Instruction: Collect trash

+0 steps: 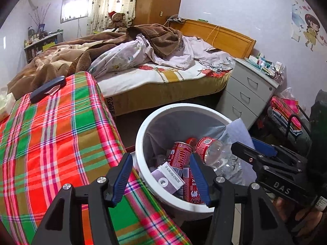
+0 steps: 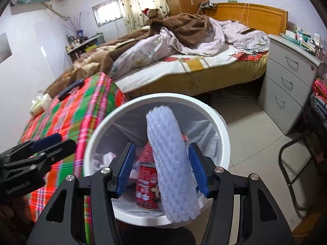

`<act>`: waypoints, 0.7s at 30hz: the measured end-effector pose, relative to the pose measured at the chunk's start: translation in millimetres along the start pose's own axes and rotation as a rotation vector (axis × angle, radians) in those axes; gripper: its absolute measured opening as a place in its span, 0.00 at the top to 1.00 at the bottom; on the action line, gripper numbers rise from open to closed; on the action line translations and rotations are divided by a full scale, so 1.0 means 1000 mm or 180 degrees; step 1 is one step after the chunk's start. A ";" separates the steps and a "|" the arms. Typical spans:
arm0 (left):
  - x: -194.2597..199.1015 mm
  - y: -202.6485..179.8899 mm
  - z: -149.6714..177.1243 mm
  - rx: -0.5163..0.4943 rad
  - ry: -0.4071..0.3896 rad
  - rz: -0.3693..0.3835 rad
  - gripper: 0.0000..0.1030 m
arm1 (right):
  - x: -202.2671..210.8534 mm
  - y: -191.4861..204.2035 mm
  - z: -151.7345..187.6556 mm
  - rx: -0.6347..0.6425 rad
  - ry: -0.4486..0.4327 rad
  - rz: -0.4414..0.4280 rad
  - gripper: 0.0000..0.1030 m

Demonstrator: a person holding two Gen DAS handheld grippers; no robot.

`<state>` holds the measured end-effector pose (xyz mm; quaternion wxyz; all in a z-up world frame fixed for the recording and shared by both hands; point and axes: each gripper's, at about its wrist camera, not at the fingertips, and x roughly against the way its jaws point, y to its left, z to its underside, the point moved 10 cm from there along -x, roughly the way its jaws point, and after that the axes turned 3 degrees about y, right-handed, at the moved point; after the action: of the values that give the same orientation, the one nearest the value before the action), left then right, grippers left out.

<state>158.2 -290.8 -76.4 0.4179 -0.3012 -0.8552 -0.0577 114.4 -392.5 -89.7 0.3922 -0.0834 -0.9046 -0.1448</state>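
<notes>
A white trash bin with a clear liner stands beside the plaid-covered table. Inside lie red cans, a clear plastic bottle and a small box. My left gripper is open and empty above the bin's near rim. My right gripper is open over the bin; a rolled sheet of bubble wrap stands between its jaws, lying against the right pad and apart from the left one. A red can shows below. The right gripper also shows in the left wrist view.
An unmade bed lies behind the bin. A grey drawer cabinet stands to the right, with a folding chair and piled cloth near it. A dark remote-like object and a plastic bag lie on the table.
</notes>
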 end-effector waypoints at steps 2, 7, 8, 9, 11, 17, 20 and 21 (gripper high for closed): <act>0.005 0.002 0.003 0.0023 -0.0013 -0.0010 0.44 | 0.005 0.004 -0.001 0.0024 -0.0052 -0.0005 0.46; 0.019 0.007 0.011 0.0043 -0.0073 -0.0054 0.44 | 0.010 0.013 0.001 0.0022 -0.0116 -0.0013 0.46; 0.023 0.009 0.012 0.0049 -0.0096 -0.0071 0.44 | 0.011 0.015 0.003 0.0017 -0.0121 -0.0022 0.46; 0.028 0.009 0.014 0.0055 -0.0136 -0.0077 0.44 | 0.012 0.017 0.004 0.0019 -0.0133 -0.0018 0.46; 0.038 0.011 0.017 0.0067 -0.0207 -0.0079 0.44 | 0.016 0.020 0.007 0.0050 -0.0188 0.0026 0.46; 0.059 0.013 0.039 0.0004 -0.0299 -0.0205 0.44 | 0.032 0.032 0.019 0.0083 -0.0335 0.0067 0.46; 0.072 0.015 0.048 0.0008 -0.0403 -0.0248 0.44 | 0.041 0.035 0.023 0.0075 -0.0429 0.0111 0.46; 0.076 0.015 0.051 0.0012 -0.0430 -0.0266 0.44 | 0.045 0.036 0.026 0.0061 -0.0459 0.0144 0.46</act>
<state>96.8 -225.5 -54.5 0.3571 -0.2676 -0.8933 -0.0531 75.7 -348.6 -66.9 0.3300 -0.1102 -0.9297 -0.1208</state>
